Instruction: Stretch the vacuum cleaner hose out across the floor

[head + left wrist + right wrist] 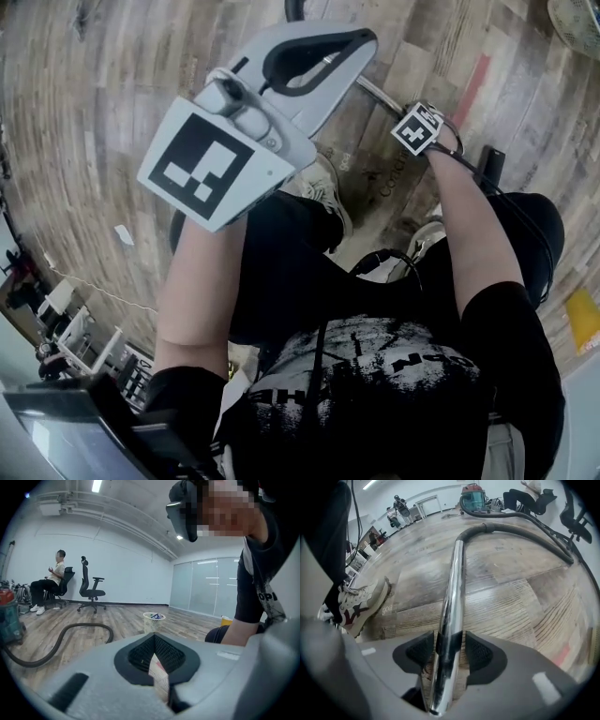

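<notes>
The dark vacuum hose point(520, 529) curves over the wooden floor from the red-and-green vacuum cleaner point(473, 496) to a chrome tube point(452, 602). The tube runs toward me between the black pads of my right gripper point(450, 651), which is shut on it near its free end. In the head view the right gripper point(422, 127) is low at my right and the tube point(375, 91) slants away from it. My left gripper point(157, 660) is raised in the air, shut and holding nothing. Beyond it the hose point(70, 630) loops over the floor.
My shoes point(361, 604) stand just left of the tube. A white wastebasket point(153, 620) sits on the floor in the middle of the room. A person sits on a chair point(51, 581) beside an empty office chair point(91, 585) at the far wall.
</notes>
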